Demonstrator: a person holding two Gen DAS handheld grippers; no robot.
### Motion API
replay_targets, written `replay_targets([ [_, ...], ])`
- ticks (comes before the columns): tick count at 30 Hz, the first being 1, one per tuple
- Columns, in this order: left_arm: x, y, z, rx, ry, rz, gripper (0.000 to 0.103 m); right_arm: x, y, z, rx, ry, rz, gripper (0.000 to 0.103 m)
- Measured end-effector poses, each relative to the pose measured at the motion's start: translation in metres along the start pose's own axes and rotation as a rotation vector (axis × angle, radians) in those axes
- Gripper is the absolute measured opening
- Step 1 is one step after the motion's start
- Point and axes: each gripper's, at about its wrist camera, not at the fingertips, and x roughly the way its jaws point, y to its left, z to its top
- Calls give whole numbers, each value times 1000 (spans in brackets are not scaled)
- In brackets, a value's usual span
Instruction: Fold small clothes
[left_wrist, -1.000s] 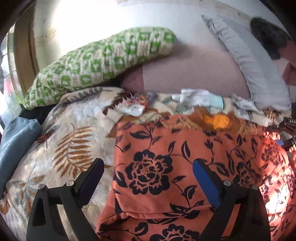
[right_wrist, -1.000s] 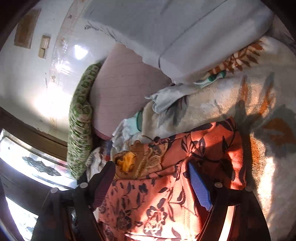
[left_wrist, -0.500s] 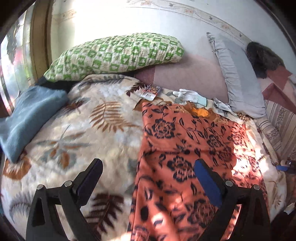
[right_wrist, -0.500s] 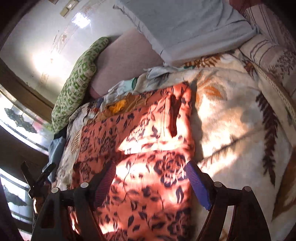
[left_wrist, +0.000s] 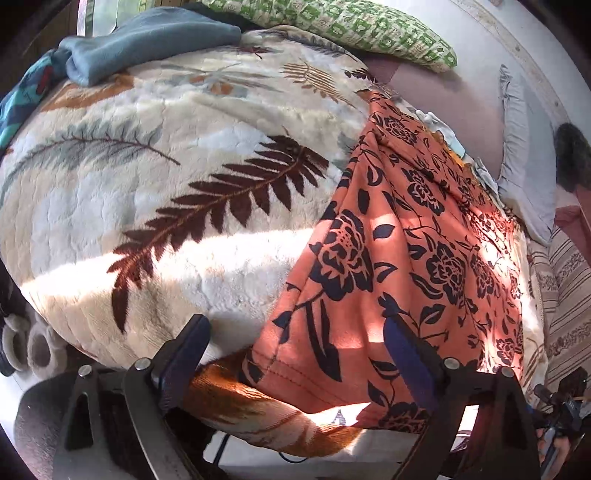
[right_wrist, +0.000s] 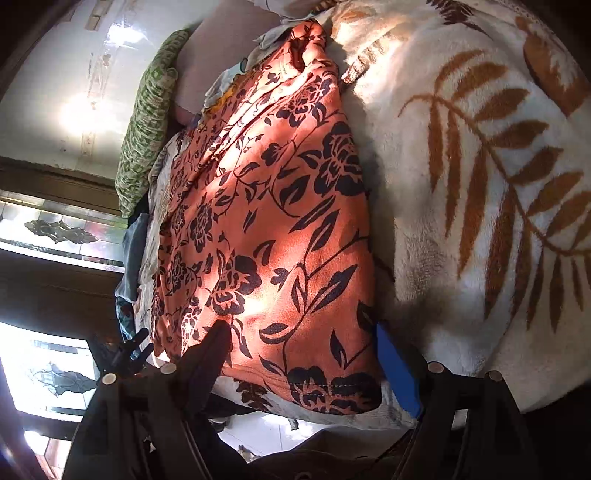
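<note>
On the bed, over a cream blanket (left_wrist: 155, 206) printed with fern leaves, an orange garment (left_wrist: 399, 266) with black roses lies stretched out flat, its hemmed end hanging at the near edge of the mattress. In the left wrist view it runs from 6 o'clock up toward 1 o'clock, and the left tongs (left_wrist: 295, 350) stand over its hem corner with their jaws closing; the cloth lies between them, but the pads are not pressing it. In the right wrist view the garment (right_wrist: 280, 206) runs from 6 o'clock toward 12 o'clock, and the right tongs (right_wrist: 303, 354) straddle its other hem corner, jaws apart and not gripping. A green patterned pillow (left_wrist: 354, 26) lies at 12 o'clock and a folded blue cloth (left_wrist: 147, 44) at 11 o'clock in the left view.
</note>
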Motion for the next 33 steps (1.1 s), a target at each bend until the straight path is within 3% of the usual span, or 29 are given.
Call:
replay_targets([
  [2,2,-8,-2,63,3,7,49,-4,3,-5,-11,-11,1,81],
  [4,9,-11,-3,99,10,71,32,-3,5,-6,-22,-13,-6,81],
  [6,9,-11,-3,98,-2,79,30,9,-2,-6,-10,20,-59,81],
  [8,6,-9,-5,97,-4,60,32,10,-4,-7,7,4,-43,82],
  [9,7,-8,-5,96,-2,47,37,9,0,-7,-7,3,-41,78],
  [11,9,-9,-7,106,-2,-12,66,8,5,-9,-19,-1,-3,66],
  [14,12,-23,-11,166,8,38,70,15,-5,-10,22,-8,-27,65],
  [15,11,-28,-12,188,13,64,66,16,-12,-10,72,-13,4,66],
  [16,9,-29,-13,188,2,64,30,13,-14,-9,103,-28,23,66],
  [17,9,-29,-12,187,20,41,8,11,-10,-10,85,-34,27,65],
  [19,9,-26,-9,163,30,17,7,11,-2,-12,33,-23,7,41],
  [20,8,-25,-8,160,30,7,7,13,-2,-13,35,-6,4,17],
  [21,5,-25,-6,156,23,-2,7,14,-2,-13,39,-4,2,10],
  [28,-52,-43,25,165,-140,-136,7,-26,12,-1,37,-114,149,8],
  [33,-35,-46,41,139,-107,-113,7,-27,5,16,67,-120,178,8],
])
